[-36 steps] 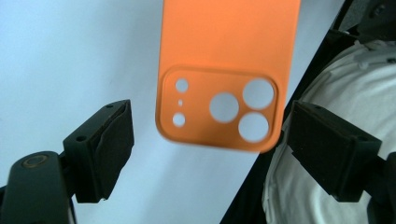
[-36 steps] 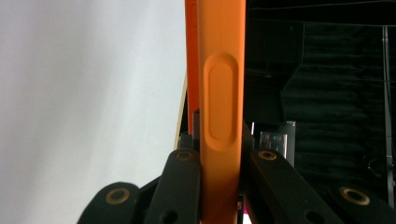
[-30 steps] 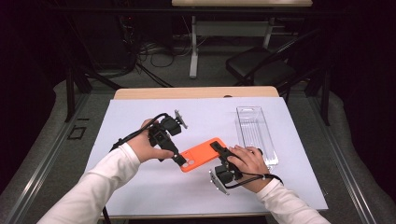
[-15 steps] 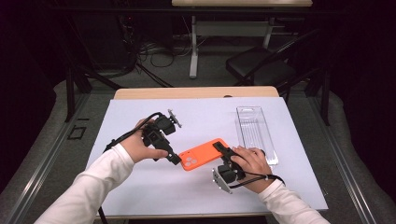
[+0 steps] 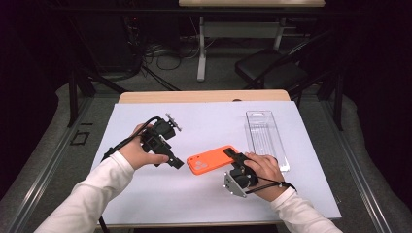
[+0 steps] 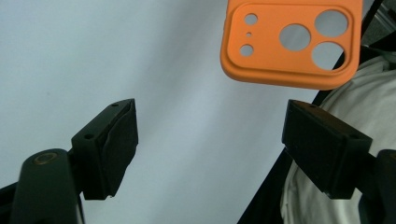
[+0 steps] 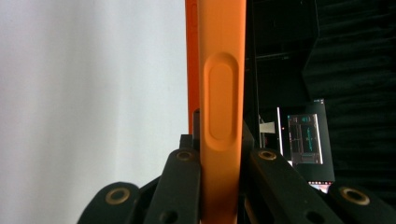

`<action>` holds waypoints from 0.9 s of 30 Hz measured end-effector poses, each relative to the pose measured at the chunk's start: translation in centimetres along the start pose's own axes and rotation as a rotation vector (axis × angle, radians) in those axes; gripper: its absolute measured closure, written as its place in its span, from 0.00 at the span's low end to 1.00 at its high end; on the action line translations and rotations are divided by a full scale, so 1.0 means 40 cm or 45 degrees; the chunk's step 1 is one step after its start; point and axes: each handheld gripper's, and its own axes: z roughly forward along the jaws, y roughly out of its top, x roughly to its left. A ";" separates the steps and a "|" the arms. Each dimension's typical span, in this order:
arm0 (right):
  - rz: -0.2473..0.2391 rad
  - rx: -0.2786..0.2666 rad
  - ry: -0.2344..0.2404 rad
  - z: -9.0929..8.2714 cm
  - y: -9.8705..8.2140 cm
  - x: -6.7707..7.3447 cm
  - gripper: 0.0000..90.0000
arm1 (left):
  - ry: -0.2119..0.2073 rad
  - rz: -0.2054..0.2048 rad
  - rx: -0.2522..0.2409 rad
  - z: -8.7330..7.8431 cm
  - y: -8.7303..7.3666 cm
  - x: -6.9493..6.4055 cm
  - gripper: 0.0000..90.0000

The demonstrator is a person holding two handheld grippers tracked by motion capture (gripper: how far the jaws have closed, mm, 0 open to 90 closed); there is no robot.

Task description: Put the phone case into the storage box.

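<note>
High view shows the white worktop (image 5: 145,204) across the frame's middle, a clear plastic tray (image 5: 265,136) at right, the orange phone case (image 5: 212,158) at centre clamped edgewise in the right tongs (image 5: 234,158), and the left tongs (image 5: 176,164) just left of it, jaws apart after closing slightly, nothing between them.
</note>
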 end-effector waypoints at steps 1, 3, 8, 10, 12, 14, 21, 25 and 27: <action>0.014 0.001 0.002 -0.001 0.000 0.001 0.95 | -0.009 -0.015 -0.002 0.000 -0.002 0.001 0.22; 0.035 -0.007 0.003 -0.001 0.000 0.001 0.95 | -0.018 -0.017 -0.010 -0.001 -0.006 0.004 0.28; 0.127 -0.021 0.041 -0.005 -0.002 -0.003 0.95 | -0.026 -0.024 -0.056 -0.004 -0.013 0.007 0.28; 0.161 -0.046 0.047 -0.002 -0.004 -0.004 0.95 | -0.034 -0.030 -0.072 -0.004 -0.015 0.008 0.28; 0.225 -0.056 0.069 -0.002 -0.009 -0.010 0.95 | -0.028 -0.026 -0.092 -0.001 -0.017 0.008 0.28; 0.298 -0.060 0.089 -0.002 -0.014 -0.013 0.95 | -0.028 -0.025 -0.115 0.001 -0.019 0.008 0.28; 0.430 -0.085 0.128 0.001 -0.026 -0.024 0.96 | -0.006 0.008 -0.228 -0.004 -0.020 0.007 0.32; 0.501 -0.105 0.149 0.004 -0.030 -0.024 0.96 | 0.021 0.041 -0.290 -0.009 -0.019 0.003 0.36; 0.538 -0.107 0.164 0.004 -0.032 -0.025 0.95 | 0.031 0.060 -0.302 -0.008 -0.019 0.000 0.36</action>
